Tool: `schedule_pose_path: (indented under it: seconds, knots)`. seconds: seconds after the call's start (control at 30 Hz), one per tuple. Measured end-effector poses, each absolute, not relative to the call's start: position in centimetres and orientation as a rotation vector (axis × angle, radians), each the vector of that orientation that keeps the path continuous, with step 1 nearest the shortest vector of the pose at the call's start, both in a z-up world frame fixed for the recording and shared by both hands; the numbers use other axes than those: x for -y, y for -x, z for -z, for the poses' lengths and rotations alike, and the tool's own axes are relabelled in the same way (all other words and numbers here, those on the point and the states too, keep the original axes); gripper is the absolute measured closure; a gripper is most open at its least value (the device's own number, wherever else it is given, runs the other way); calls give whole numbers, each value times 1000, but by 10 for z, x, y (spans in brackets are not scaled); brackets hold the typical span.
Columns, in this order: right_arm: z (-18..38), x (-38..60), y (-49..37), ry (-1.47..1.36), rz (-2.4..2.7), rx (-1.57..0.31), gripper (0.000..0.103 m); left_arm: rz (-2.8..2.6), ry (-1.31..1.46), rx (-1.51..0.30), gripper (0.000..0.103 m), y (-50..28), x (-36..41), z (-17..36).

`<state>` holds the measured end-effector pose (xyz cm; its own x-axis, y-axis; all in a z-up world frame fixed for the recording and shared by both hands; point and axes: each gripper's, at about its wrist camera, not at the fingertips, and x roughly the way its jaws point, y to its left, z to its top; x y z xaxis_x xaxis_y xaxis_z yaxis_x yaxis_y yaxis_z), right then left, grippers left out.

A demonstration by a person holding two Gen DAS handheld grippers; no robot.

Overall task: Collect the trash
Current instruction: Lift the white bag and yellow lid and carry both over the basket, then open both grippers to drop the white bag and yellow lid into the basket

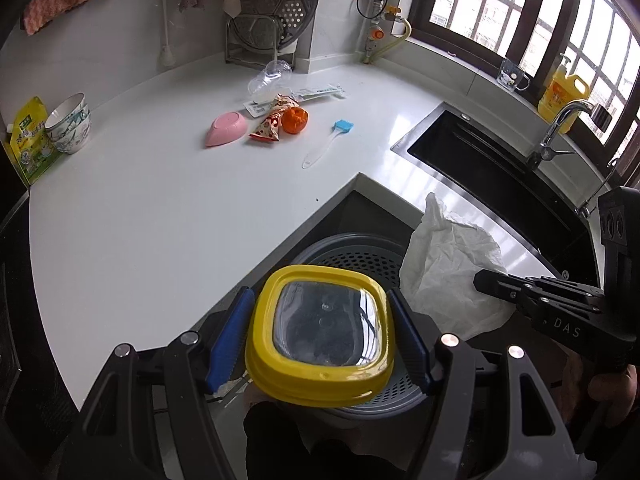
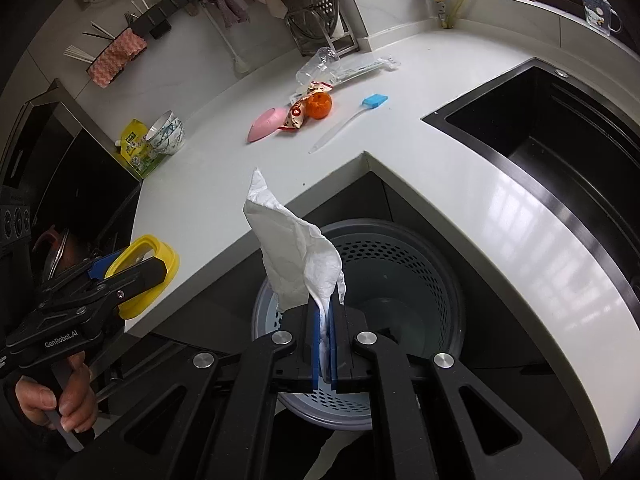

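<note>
1. White L-shaped countertop [image 1: 160, 208], wraps an inner corner; black sink [image 1: 492, 176] set in its right run.
2. Grey perforated trash bin [image 2: 404, 276] on the floor in the corner notch, below the counter edge.
3. Left gripper [image 1: 322, 334]: blue pads spread wide, clamped on either side of a yellow-rimmed container [image 1: 320, 332] with a clear lid. Held over the near rim of the bin.
4. Right gripper [image 2: 325, 344]: jaws nearly closed, pinching a crumpled white tissue [image 2: 292, 252]. Tissue stands up from the tips, above the bin opening.
5. Stack of bowls [image 1: 70, 124] at far left of the counter, yellow bag [image 1: 30, 140] just beside it.
6. Mid-counter cluster: pink dish [image 1: 226, 129], red-white snack wrapper [image 1: 272, 122] touching an orange peel [image 1: 295, 119].
7. Behind the cluster: clear plastic cup [image 1: 268, 76] on its side, clear flat wrapper [image 1: 320, 92] next to it.
8. Blue-headed silicone brush [image 1: 326, 142] lying alone, between the cluster and the sink.
</note>
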<state>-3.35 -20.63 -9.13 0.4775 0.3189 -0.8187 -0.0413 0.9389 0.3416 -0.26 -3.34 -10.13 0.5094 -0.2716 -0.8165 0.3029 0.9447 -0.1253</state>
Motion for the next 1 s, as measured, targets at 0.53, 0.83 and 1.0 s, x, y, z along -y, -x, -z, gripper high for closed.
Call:
schedule_pose_path:
  seconds: [0.53, 0.83, 1.0]
  knots:
    - [166, 223, 35, -384, -96, -1131, 99, 426, -102, -1066, 36, -25, 78, 171]
    - [162, 224, 27, -361, -81, -1140, 70, 394, -63, -1074, 21, -32, 68, 165]
    - [153, 226, 29, -364, -84, -1133, 69, 362, -43, -1084, 19, -31, 58, 159]
